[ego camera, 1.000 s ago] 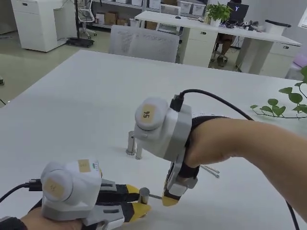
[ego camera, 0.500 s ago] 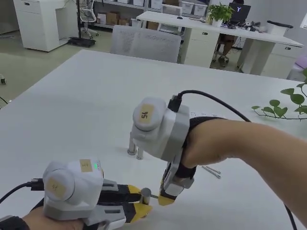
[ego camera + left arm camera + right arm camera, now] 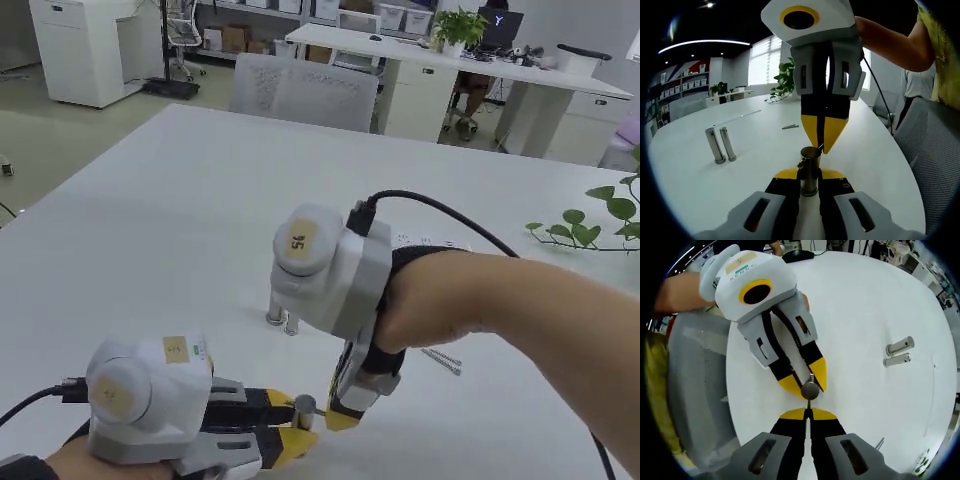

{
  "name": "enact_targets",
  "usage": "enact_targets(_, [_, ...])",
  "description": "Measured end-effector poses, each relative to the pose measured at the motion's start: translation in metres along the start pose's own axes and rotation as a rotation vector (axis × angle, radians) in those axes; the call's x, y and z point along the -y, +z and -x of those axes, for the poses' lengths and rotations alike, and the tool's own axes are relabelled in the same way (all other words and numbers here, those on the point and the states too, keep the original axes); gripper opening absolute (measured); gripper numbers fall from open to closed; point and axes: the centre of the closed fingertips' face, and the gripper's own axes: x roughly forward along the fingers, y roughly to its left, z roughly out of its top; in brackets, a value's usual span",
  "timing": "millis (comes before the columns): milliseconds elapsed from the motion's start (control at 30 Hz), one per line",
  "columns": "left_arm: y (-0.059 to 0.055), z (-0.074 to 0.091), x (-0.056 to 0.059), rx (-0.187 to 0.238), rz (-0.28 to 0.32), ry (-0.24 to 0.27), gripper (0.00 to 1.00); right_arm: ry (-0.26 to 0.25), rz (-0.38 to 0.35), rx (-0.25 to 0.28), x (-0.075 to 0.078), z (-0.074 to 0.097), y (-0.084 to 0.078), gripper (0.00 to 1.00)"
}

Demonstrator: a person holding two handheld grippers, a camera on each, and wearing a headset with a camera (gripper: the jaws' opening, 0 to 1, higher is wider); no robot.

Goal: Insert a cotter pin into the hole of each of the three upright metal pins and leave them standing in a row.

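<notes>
Cotter pin (image 3: 320, 411), a thin silvery wire piece, lies in the head view with its tip at the head of the short silver cylindrical metal pin (image 3: 303, 405), our landmark throughout. The left gripper (image 3: 296, 428) has its yellow-tipped tongs clamped on that metal pin, low over the white surface (image 3: 180, 220). The right gripper (image 3: 340, 418), just right of the pin, has its tongs pinched together on the cotter pin. Beyond the metal pin two other silver upright pins (image 3: 275, 316) stand side by side, and to its right lie loose cotter pins (image 3: 440, 358). Far behind it are a grey mesh chair (image 3: 300, 92), white desks (image 3: 450, 60) and a leafy green plant (image 3: 620, 207).

In the left gripper view the metal pin (image 3: 810, 167) stands upright between the left tongs, with the right gripper (image 3: 824, 139) pointing down just above it. Whether the wire has entered the hole we cannot tell. We judge the left should hold steady with the hole facing the wire.

In the right gripper view we look down on the metal pin's round head (image 3: 810, 389), and the cotter pin (image 3: 809, 404) runs from it into the closed tongs. We would feed gently, straight along the hole's axis, since a side push would likely bend the wire. The surface (image 3: 865, 300) around it looks smooth and white.
</notes>
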Motion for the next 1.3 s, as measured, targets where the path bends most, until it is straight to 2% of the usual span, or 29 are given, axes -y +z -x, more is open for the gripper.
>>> enact_targets(767, [-0.003, -0.002, 0.000, -0.005, -0.008, -0.005, 0.12, -0.001, 0.008, 0.006, 0.000, -0.002, 0.007, 0.03])
enact_targets(1300, [-0.003, -0.003, 0.001, -0.009, -0.016, -0.011, 0.12, -0.004, 0.042, 0.024, 0.001, -0.001, 0.011, 0.03])
